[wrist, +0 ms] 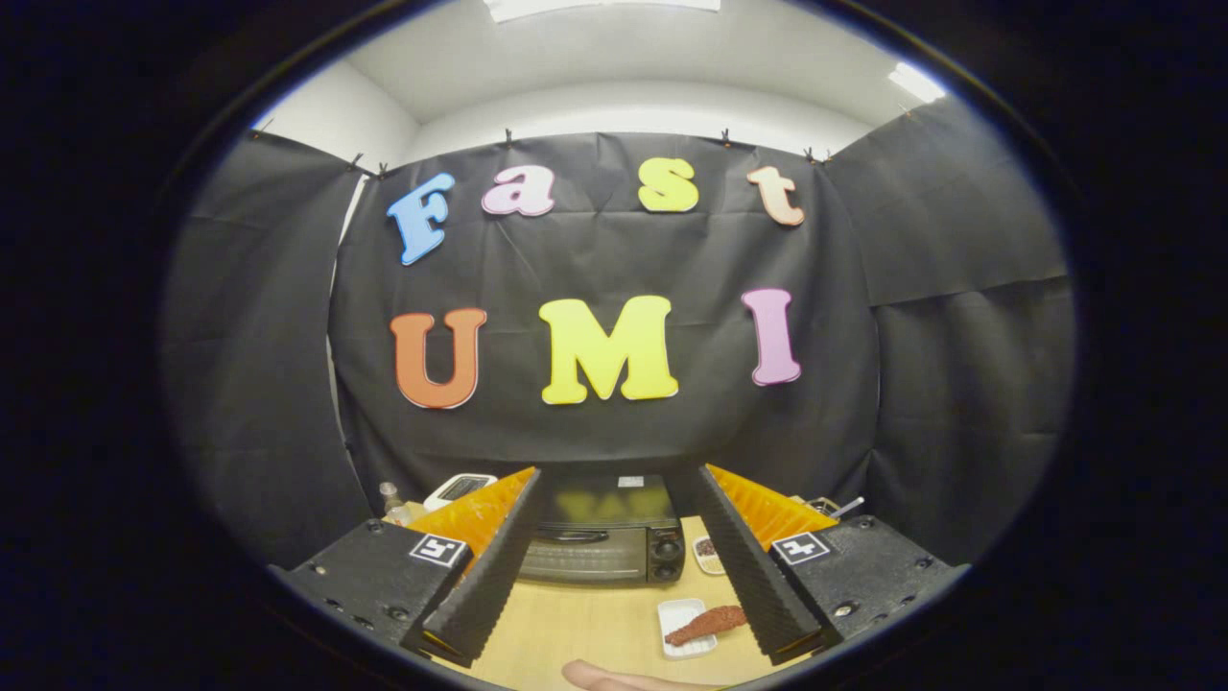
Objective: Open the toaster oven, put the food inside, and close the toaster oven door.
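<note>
Staged lab booth: black cloth wall (614, 432) pinned up behind toaster oven (602, 537) on a wooden table (576, 624); white room wall (336, 115) above.

The toaster oven (602, 537) looks like brushed metal with a glossy dark glass door — the table (585, 624) is smooth, pale wood. Matt, creased black cloth forms the wall (604, 432); the gripper's (609, 499) fingers, apart, are ribbed.

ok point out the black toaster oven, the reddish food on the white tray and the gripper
black toaster oven (602, 552): gripper view, its shut glass door
reddish food (708, 624): gripper view, its middle
gripper (619, 566): gripper view, midway between open fingers
</note>
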Motion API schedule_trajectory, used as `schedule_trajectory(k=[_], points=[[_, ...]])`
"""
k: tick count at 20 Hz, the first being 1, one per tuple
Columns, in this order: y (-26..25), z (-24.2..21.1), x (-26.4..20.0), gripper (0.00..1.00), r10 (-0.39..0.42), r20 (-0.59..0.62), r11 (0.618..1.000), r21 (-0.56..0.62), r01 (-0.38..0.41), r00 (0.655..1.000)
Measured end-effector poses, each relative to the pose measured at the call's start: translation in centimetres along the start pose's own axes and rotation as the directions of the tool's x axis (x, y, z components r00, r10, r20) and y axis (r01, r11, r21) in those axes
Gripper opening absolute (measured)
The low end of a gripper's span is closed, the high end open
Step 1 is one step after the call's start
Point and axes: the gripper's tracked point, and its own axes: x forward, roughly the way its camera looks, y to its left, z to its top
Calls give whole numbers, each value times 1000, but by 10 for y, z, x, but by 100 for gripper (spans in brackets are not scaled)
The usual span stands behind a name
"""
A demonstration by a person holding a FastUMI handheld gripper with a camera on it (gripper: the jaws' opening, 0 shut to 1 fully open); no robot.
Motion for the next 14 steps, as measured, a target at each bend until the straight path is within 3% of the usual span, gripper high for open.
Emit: schedule_trajectory(k=[7,14], points=[[31,-43,110,100,61,-45,998,-10,-62,997],[57,-132,209,100,25,-286,990,-128,-65,958]])
